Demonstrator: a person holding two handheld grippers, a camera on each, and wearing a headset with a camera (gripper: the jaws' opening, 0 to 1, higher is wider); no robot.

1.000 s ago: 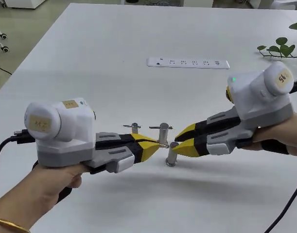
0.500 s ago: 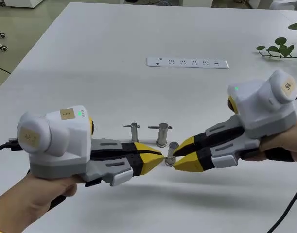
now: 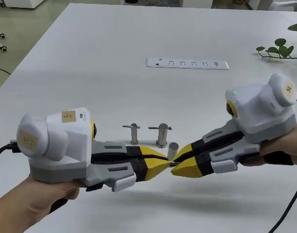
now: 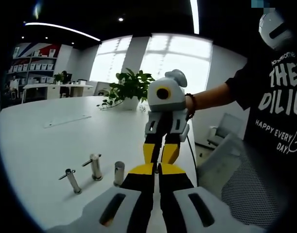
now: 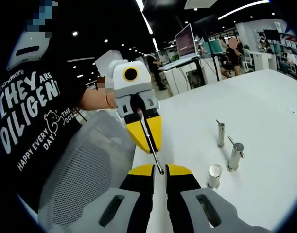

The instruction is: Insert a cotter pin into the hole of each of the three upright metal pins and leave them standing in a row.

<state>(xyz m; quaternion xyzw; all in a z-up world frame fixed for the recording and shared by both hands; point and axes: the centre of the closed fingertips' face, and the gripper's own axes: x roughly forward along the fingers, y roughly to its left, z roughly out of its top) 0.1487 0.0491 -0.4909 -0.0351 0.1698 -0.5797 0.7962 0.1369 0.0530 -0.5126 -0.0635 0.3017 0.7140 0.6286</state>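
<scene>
With the left metal pin (image 3: 134,133) and middle metal pin (image 3: 162,135) at frame centre already fitted, only the third metal pin (image 3: 173,148) is left bare, its cotter pin (image 5: 149,141) clamped in the left gripper (image 3: 164,165), while closure of the right gripper (image 3: 176,166) cannot be told.

The foot of the third metal pin (image 3: 173,147) sits hidden behind the left claw (image 3: 166,164) and right claw (image 3: 173,165). The cotter pin (image 5: 149,141) is too thin to tell whether the right claw grips it.

upright pins (image 3: 162,135): polished metal | cotter pin (image 5: 150,141): bare metal | table (image 3: 114,43): smooth, matt | fingers (image 3: 154,167): smooth plastic
</scene>
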